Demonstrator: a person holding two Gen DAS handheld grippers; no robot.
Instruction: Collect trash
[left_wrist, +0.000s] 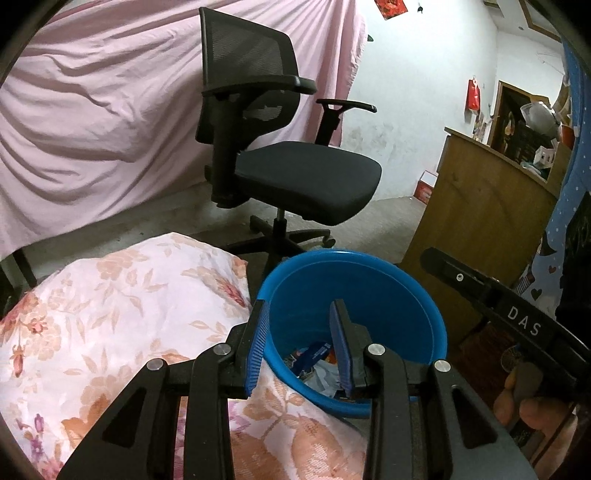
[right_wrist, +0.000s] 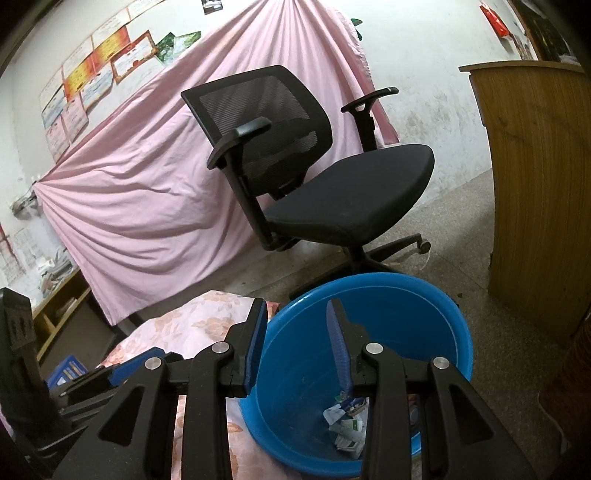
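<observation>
Both grippers hang over the blue bin on the floor beside the floral bedding; left gripper and right gripper both have jaws parted with nothing between them. The trash, crumpled wrappers and paper scraps, lies in the bin's bottom. It looks light, soft and crushable, so I'd pinch it at a raised fold.

The letters "DAS" stand in white on the black bar to the right of the left gripper. No other text is legible.
</observation>
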